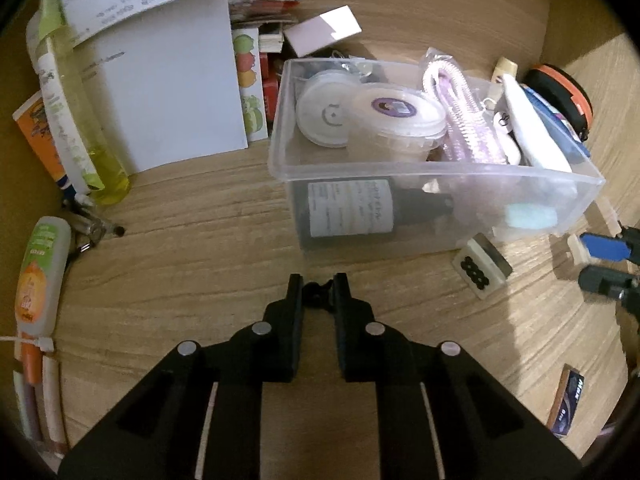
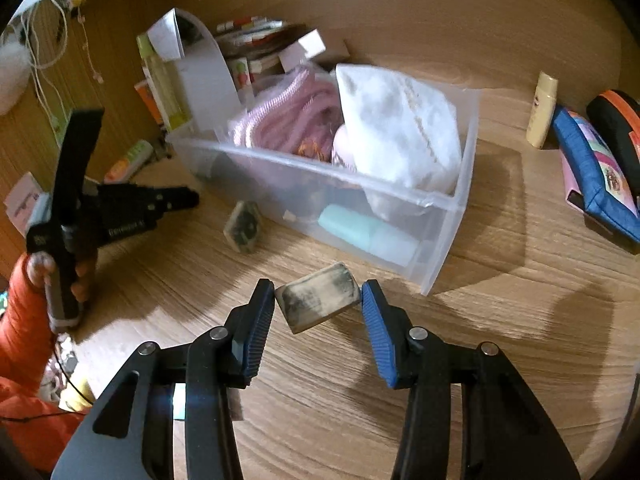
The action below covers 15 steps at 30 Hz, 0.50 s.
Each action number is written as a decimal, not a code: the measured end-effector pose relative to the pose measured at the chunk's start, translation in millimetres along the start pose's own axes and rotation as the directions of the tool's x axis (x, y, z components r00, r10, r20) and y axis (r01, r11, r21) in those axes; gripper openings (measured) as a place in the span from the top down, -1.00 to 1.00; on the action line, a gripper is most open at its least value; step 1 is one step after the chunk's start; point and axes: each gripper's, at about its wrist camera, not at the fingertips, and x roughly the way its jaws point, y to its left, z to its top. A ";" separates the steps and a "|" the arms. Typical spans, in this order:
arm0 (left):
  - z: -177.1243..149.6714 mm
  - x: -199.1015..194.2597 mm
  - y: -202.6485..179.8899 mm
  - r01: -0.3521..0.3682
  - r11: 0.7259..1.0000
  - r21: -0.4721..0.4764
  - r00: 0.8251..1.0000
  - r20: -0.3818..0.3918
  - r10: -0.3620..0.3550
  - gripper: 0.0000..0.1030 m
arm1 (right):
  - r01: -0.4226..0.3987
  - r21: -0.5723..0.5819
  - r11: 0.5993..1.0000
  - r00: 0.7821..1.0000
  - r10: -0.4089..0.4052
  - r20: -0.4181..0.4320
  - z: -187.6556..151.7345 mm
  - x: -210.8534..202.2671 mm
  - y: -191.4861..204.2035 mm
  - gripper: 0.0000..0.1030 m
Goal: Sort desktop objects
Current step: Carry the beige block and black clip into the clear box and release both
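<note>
A clear plastic bin (image 1: 400, 176) holds round tubs, a pink coiled item, a dark bottle and white packets; it also shows in the right wrist view (image 2: 448, 216). My left gripper (image 1: 318, 286) is shut on a small black object just in front of the bin. My right gripper (image 2: 318, 300) is shut on a dirty white eraser (image 2: 316, 298) held above the desk near the bin's corner. A second eraser-like block with black dots (image 1: 482, 266) lies on the desk by the bin, also in the right wrist view (image 2: 242, 228).
White papers (image 1: 160, 92) and a yellow bottle (image 1: 76, 120) stand at the left. Tubes (image 1: 38, 272) lie along the left edge. A blue pencil case (image 2: 592, 176), a cream tube (image 2: 542, 110) and an orange-black case (image 2: 620, 128) sit right of the bin. A small box (image 1: 566, 404) lies near the front.
</note>
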 end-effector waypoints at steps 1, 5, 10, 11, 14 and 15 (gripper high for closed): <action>-1.5 -3.9 0.3 0.005 1.000 0.000 1.000 0.009 -0.005 0.75 | -0.002 0.006 1.000 1.000 0.002 0.010 1.2 -3.3 0.7 0.19; -6.2 -24.2 -0.4 0.019 1.000 -0.003 0.998 0.053 -0.019 0.75 | -0.009 0.016 1.000 0.999 0.009 0.038 5.6 -13.1 -0.9 0.19; -8.3 -50.7 -4.9 0.033 0.999 0.014 0.992 0.122 -0.035 0.75 | -0.019 0.014 1.000 0.997 0.018 0.076 6.8 -28.0 -2.7 0.19; -6.5 -53.2 -6.9 0.036 0.999 0.018 0.991 0.132 -0.038 0.75 | -0.021 0.013 1.000 0.996 0.020 0.082 7.7 -29.4 -3.0 0.19; -4.0 -63.8 -15.9 0.032 0.999 0.031 0.985 0.171 -0.036 0.75 | -0.025 0.007 1.000 0.995 0.024 0.099 11.6 -33.5 -0.7 0.19; 1.7 -63.6 -18.3 0.028 0.999 0.036 0.982 0.184 -0.034 0.75 | -0.026 0.004 1.000 0.994 0.025 0.106 13.5 -35.0 0.2 0.19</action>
